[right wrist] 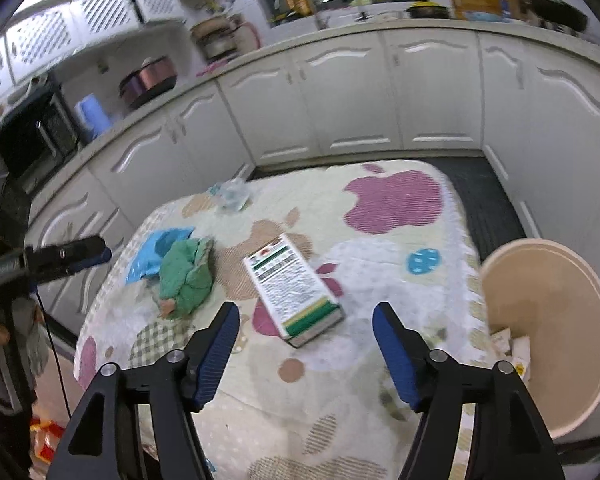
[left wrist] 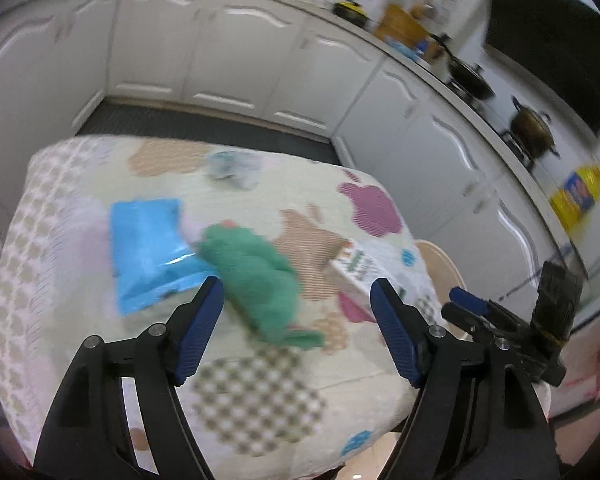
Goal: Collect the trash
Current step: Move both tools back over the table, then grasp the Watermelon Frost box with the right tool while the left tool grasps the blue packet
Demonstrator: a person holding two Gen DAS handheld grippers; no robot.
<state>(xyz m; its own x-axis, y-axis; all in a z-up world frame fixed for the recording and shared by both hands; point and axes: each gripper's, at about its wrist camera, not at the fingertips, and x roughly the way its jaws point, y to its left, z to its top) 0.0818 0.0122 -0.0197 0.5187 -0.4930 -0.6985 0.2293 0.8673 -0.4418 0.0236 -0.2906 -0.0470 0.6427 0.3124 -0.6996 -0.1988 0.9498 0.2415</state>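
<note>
One blue packet (right wrist: 150,254), one green cloth (right wrist: 186,276), one carton (right wrist: 294,290), one clear wrapper (right wrist: 232,196) — one bin (right wrist: 572,412).

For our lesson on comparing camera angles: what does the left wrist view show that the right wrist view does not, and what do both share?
Only the left wrist view shows the yellow bottle and the brown pot on the counter. Only the right wrist view shows inside the beige bin, with scraps at the bottom, and the microwave. Both show the green cloth, blue bag, printed box, crumpled clear wrapper and patterned tablecloth.
</note>
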